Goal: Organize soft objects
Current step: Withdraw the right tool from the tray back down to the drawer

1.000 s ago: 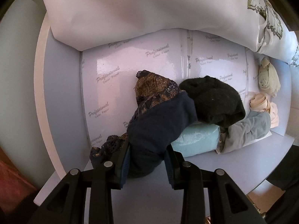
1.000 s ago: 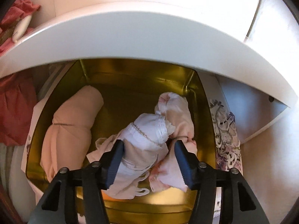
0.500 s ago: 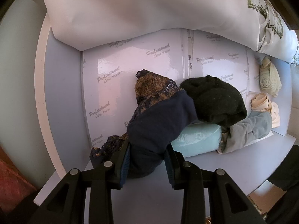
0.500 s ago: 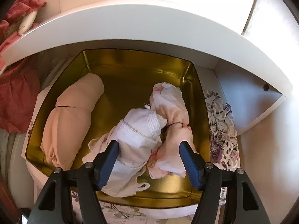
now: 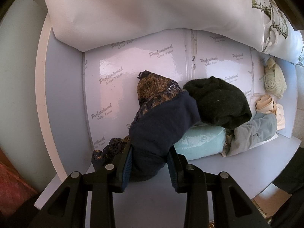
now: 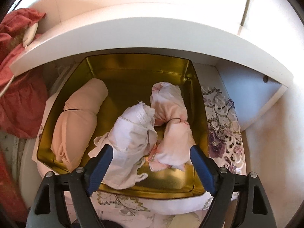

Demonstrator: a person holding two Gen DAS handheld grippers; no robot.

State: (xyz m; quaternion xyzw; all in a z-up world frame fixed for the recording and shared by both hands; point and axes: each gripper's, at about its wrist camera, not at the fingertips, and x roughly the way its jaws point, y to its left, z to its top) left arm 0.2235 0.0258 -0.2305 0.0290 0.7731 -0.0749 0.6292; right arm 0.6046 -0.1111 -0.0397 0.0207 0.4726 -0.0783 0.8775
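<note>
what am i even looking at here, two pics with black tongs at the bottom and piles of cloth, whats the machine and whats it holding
There is no robot: a person holds a hand-held claw in each hand, and a wide-angle camera on each one looks forward along its two fingers. That is why the black arms show at the bottom of both pictures.

The left-hand view shows the left claw shut on a dark navy garment with lace trim, inside a pale drawer lined with printed paper. Beside it lie a black knit bundle, a light blue packet and a grey-blue cloth.

The right-hand view shows the right claw over a gold tin. Its jaws are opening and grip nothing. Inside lie a peach roll, a white lace-trimmed garment and a pink tied bundle.
</note>
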